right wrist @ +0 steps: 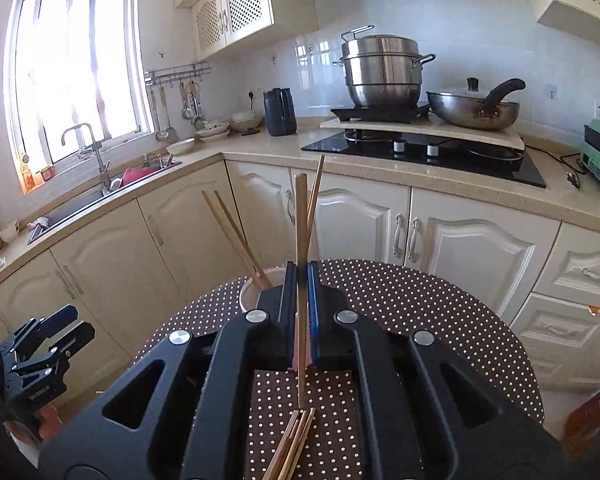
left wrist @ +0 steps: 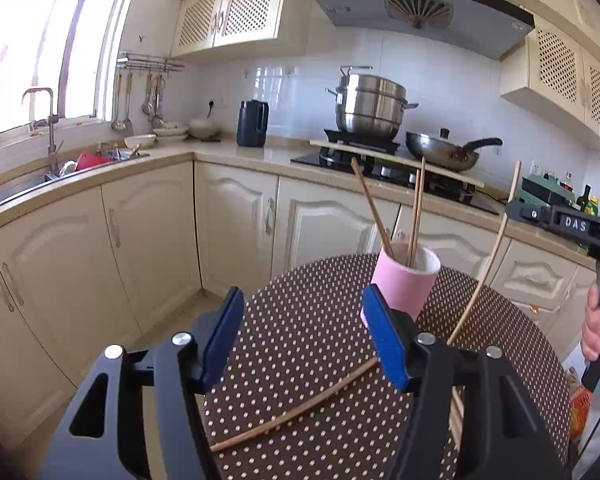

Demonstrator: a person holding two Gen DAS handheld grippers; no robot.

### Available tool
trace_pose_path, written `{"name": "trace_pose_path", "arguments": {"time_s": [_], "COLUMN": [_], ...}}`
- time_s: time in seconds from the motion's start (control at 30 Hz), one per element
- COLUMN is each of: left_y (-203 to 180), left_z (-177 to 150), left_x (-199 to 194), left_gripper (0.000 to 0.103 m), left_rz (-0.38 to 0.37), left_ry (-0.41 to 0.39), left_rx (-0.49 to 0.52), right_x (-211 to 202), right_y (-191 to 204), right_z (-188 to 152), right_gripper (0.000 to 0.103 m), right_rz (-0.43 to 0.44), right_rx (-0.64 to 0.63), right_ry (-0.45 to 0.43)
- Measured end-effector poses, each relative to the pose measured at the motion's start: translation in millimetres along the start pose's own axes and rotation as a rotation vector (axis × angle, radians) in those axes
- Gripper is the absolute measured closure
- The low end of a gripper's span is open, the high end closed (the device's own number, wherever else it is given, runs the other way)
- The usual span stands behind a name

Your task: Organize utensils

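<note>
Right now the pink cup (left wrist: 404, 280) stands upright on the round polka-dot table (left wrist: 300, 340), toward the far edge, with the kitchen cabinets behind it. Three chopsticks (left wrist: 416, 216) lean inside the cup, their tips rising above its rim.

Just in front of the cup, the left gripper (left wrist: 304, 340) hangs over the table with its blue-padded jaws apart and nothing between them; its right pad sits close to the cup's base. A single chopstick (left wrist: 296, 412) lies flat on the table below those jaws, slanting from the near left up toward the cup.

To the right of the cup, the right gripper (right wrist: 301, 276) has its jaws pressed together on one held chopstick (right wrist: 301, 216), gripped near its middle. The stick points up and slightly forward, its lower end reaching down toward the table. In the left wrist view this stick appears as a long curved line beside the cup.

Nearer than the cup, under the right gripper, a bundle of loose chopsticks (right wrist: 292, 444) rests on the table.
</note>
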State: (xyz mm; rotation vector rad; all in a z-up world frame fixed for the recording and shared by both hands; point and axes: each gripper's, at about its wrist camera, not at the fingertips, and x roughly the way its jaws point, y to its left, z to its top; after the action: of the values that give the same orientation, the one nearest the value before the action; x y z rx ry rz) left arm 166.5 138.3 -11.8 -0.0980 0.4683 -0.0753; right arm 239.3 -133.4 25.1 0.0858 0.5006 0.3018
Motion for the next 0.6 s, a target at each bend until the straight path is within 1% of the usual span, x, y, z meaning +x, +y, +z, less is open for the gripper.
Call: {"name": "trace_pose_path", "arguments": {"time_s": [0.1, 0.2, 0.3, 0.43, 0.53, 0.6], "left_y": [8.7, 2.6, -8.1, -24.1, -38.6, -48.6], "left_z": [-20.2, -32.7, -40.5, -44.2, -46.8, -49.4], "left_x": [12.1, 35.2, 62.6, 92.9, 114.8, 124.5], "left_gripper": [0.041, 0.041, 0.041, 0.041, 0.041, 0.041], "left_rz": [-0.009, -0.066, -0.089, -0.148, -0.141, -0.153], "left_ry": [0.095, 0.182, 0.247, 0.293, 0.317, 0.337], "left_rx": [0.078, 0.151, 0.239, 0.312, 0.365, 0.395], "right_x": [5.3, 2.2, -10.4, -33.5, -47.2, -51.8], "right_y": [4.1, 2.0, -3.7, -4.3, -6.2, -7.5], "right_z": [-10.1, -19.3, -26.9, -29.4, -27.9, -26.7], "right_gripper": [0.097, 0.097, 0.097, 0.097, 0.097, 0.097], "right_rz": [-0.006, -0.022, -0.027, -0.052, -0.071, -0.083], "right_rx": [0.000, 0.034, 0.082, 0.101, 0.112, 0.110], "right_ry": [0.030, 0.043, 0.031, -0.015, -0.043, -0.051]}}
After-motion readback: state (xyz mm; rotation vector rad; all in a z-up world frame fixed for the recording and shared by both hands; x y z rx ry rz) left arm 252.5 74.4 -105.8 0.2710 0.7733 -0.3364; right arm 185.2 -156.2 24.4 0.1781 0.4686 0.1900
